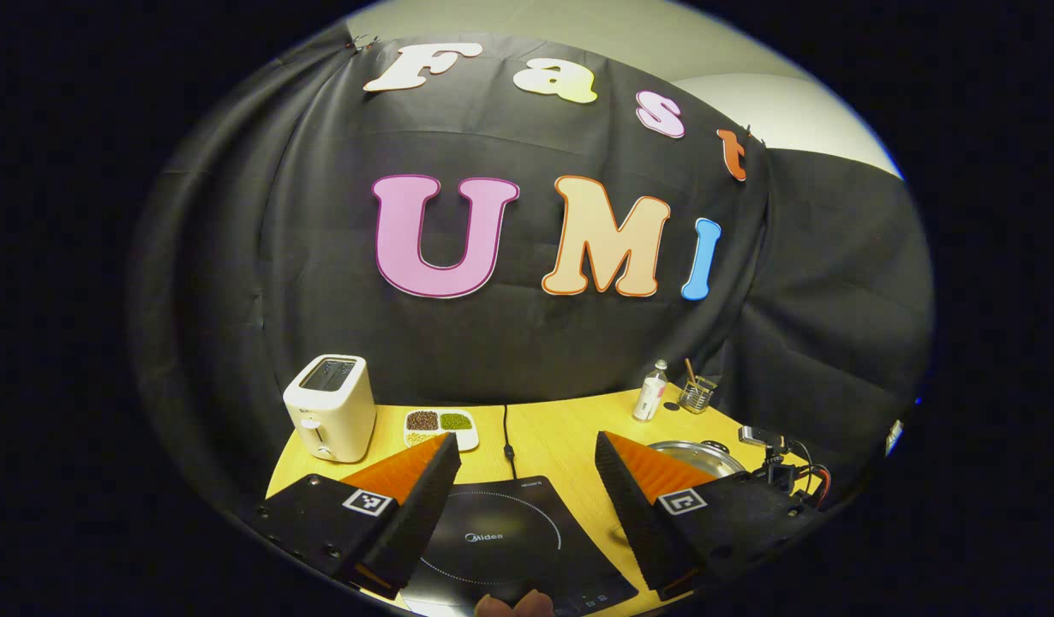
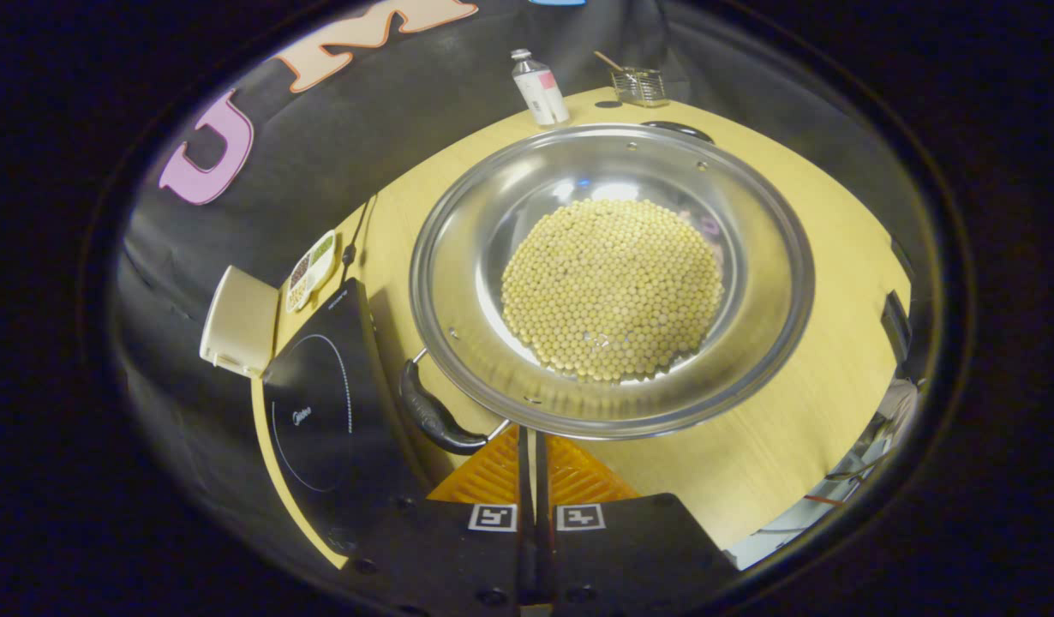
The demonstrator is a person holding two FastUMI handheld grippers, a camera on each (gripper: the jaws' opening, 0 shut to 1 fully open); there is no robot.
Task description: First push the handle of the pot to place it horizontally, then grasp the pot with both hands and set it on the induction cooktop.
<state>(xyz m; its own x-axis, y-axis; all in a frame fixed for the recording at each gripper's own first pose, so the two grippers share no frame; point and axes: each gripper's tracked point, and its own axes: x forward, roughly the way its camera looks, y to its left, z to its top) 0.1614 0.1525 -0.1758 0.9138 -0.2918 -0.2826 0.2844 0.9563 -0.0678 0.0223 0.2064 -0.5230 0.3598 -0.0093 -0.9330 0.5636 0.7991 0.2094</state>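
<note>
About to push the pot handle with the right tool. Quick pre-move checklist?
1. Right tool closed for pushing: ok, fingers together.
2. Right tool at the near handle: ok, just beside it; contact cannot tell.
3. Far handle position: cannot tell, mostly hidden behind the rim.
4. Pot flat on the table, beans inside: ok.
5. Induction cooktop bare: ok.
6. Left tool open, held over the cooktop: ok.

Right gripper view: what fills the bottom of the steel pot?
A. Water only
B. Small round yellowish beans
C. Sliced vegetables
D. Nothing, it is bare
B: the pot holds a heap of small round yellowish beans covering its bottom, with bare steel wall showing around the heap.
</note>
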